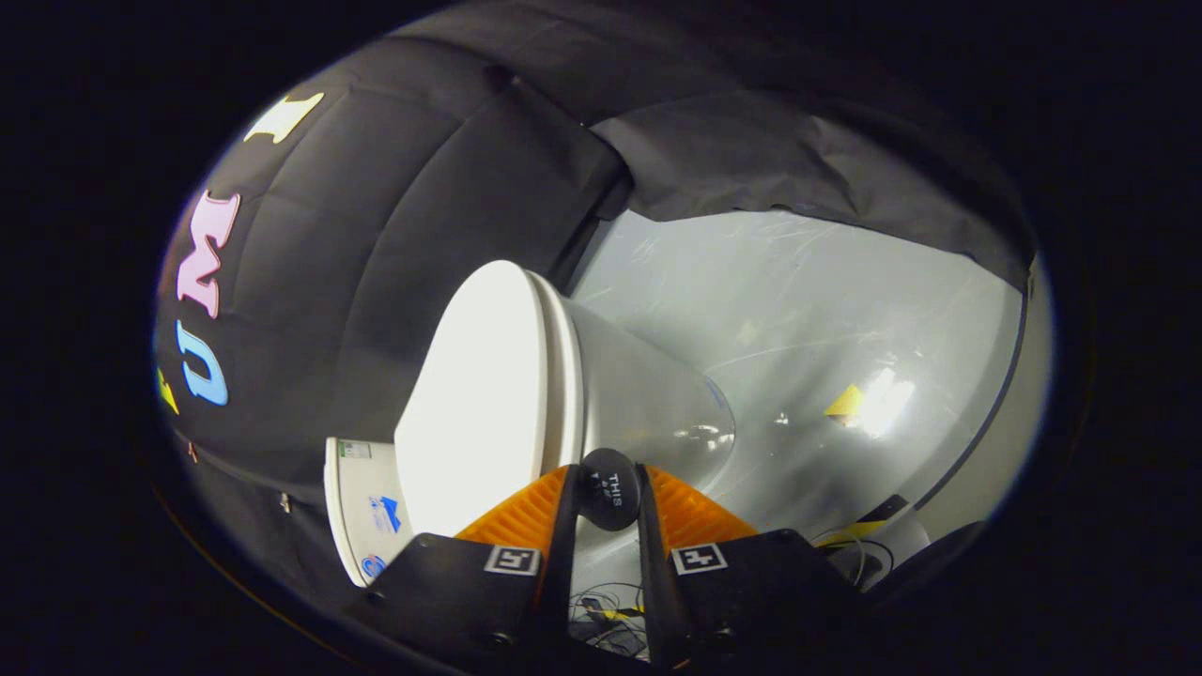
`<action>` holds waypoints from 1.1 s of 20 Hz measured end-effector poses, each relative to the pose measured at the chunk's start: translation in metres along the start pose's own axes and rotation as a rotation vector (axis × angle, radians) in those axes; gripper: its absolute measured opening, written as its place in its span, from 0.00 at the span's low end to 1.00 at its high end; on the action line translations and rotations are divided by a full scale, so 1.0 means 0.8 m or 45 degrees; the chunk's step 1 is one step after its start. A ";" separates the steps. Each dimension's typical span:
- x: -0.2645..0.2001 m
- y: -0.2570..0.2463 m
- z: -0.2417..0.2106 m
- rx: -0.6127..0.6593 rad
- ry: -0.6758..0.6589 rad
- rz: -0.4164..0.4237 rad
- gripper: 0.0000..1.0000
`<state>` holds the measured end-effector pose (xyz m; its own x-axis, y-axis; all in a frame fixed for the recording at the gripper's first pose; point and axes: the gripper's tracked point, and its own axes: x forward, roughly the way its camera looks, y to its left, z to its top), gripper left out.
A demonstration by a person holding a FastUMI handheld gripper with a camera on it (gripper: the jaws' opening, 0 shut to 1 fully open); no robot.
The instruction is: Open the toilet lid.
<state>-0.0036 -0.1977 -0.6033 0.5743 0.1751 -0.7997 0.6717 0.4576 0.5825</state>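
Observation:
The white toilet is seen tilted on its side. Its lid (479, 394) lies flat against the seat (566, 376), above the bowl (648, 404). The cistern (362, 516) sits behind the lid, against the black cloth wall. A black round knob (608, 488) at the lid's front edge sits between my two orange fingers (526, 514). My gripper (608, 502) is shut on this knob, with one finger pressing on each side.
The glossy grey floor (798, 310) spreads beyond the bowl, with a yellow tape mark (845, 402) and a bright glare beside it. Loose cables (610, 615) lie under the fingers. A black and yellow striped strip (878, 512) lies near the floor's edge.

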 end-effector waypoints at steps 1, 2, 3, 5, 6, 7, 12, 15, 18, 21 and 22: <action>-0.002 0.001 0.005 0.020 -0.008 0.023 0.31; -0.002 -0.001 -0.003 0.007 -0.003 0.030 0.25; -0.001 0.003 0.007 0.022 -0.059 0.068 0.25; -0.007 0.013 0.003 0.029 -0.046 0.093 0.06; -0.010 0.013 0.003 0.022 -0.047 0.105 0.06; -0.013 0.015 0.003 0.021 -0.047 0.112 0.06; -0.034 0.046 0.006 -0.018 -0.100 0.127 0.06; -0.062 0.080 0.006 -0.090 -0.151 0.144 0.06; -0.098 0.126 0.009 -0.159 -0.215 0.182 0.06; -0.140 0.180 0.004 -0.302 -0.297 0.228 0.05; -0.154 0.203 0.000 -0.345 -0.317 0.256 0.06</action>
<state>0.0351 -0.1449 -0.4101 0.7993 0.0830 -0.5952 0.4067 0.6544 0.6374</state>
